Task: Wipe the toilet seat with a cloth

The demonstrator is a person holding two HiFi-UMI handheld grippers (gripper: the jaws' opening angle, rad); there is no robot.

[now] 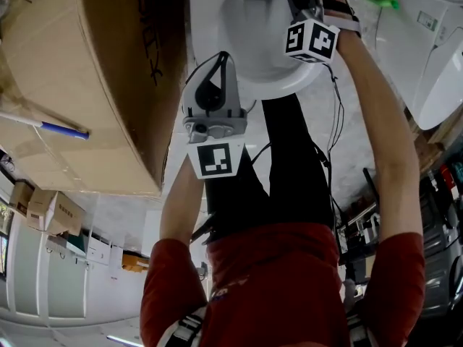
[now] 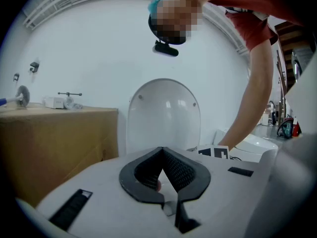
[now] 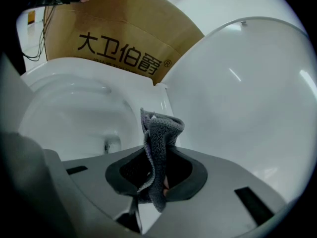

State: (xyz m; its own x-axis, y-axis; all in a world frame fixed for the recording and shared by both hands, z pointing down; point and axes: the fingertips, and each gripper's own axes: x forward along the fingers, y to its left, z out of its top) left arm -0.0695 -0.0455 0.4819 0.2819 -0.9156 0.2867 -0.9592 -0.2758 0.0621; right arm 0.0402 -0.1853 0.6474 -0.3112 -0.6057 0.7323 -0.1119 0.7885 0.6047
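Holding the cloth (image 3: pixel 161 133) by a narrow bunched fold, the right tongs (image 3: pixel 159 155) are clenched on it close to the toilet seat (image 3: pixel 99 69). Most of the grey fabric stands up in a loose tuft past the tips.

That looks like the main risk. So little cloth is pinched that friction against the seat could drag it out of the grip. It would then drop into the bowl (image 3: pixel 74 118), which lies open just beside. A second risk is a steep approach: the hard tips, not the fabric, would meet the seat and scrape without wiping. The raised lid (image 3: pixel 247 113) stands near these tongs on their right in the right gripper view, and a wide sweep that way would likely knock it. A thin cable (image 1: pixel 337 107) hangs along the right arm and could catch on the rim.

The left tongs (image 2: pixel 161 152) are clenched on nothing and sit back from the toilet, near the person's body, out of the way. On the person's left a tall cardboard box (image 1: pixel 87 71) stands just beside the toilet, so room there is tight. The front edge of the seat and the side away from the box look freest for a stroke.
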